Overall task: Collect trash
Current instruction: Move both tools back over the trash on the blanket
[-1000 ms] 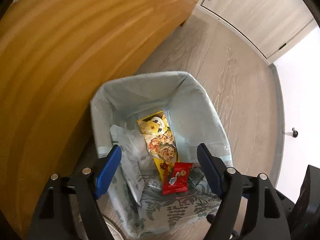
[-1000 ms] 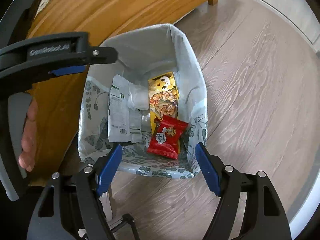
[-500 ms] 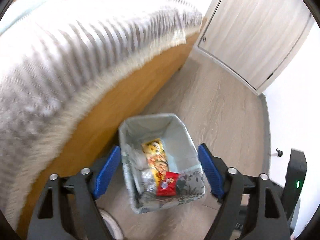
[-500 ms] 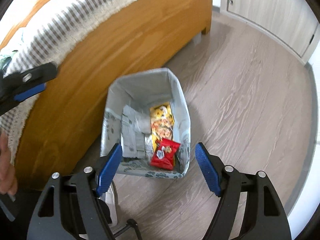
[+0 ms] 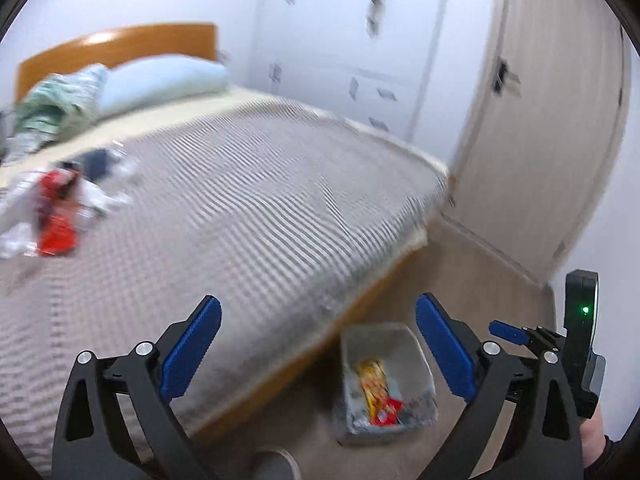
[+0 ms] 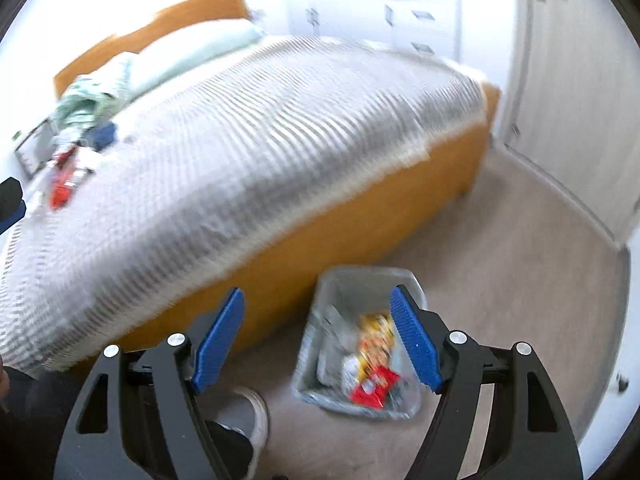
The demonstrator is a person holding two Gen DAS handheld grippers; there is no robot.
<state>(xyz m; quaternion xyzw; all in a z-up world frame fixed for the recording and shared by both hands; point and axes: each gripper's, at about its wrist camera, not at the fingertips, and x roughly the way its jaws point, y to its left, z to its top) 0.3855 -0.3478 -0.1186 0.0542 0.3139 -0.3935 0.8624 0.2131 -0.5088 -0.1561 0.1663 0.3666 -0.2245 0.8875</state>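
1. Left gripper (image 5: 318, 344): jaws opening, nothing between them.
2. Right gripper (image 6: 318, 342): jaws apart, empty.
3. Trash pile (image 5: 56, 216) lies on the bed (image 5: 248, 216), well beyond the left finger.
4. Bin (image 6: 360, 344) sits below, near the right finger.

From my feed I see the bed (image 5: 256, 208) under a striped cover, with a pale pillow (image 5: 160, 80) and crumpled green cloth (image 5: 60, 104) at its head and a blurred litter of wrappers (image 5: 56, 216) (one red) near them. Beside it on the floor (image 6: 500, 300) stands the bin (image 6: 352, 280) with packets inside.
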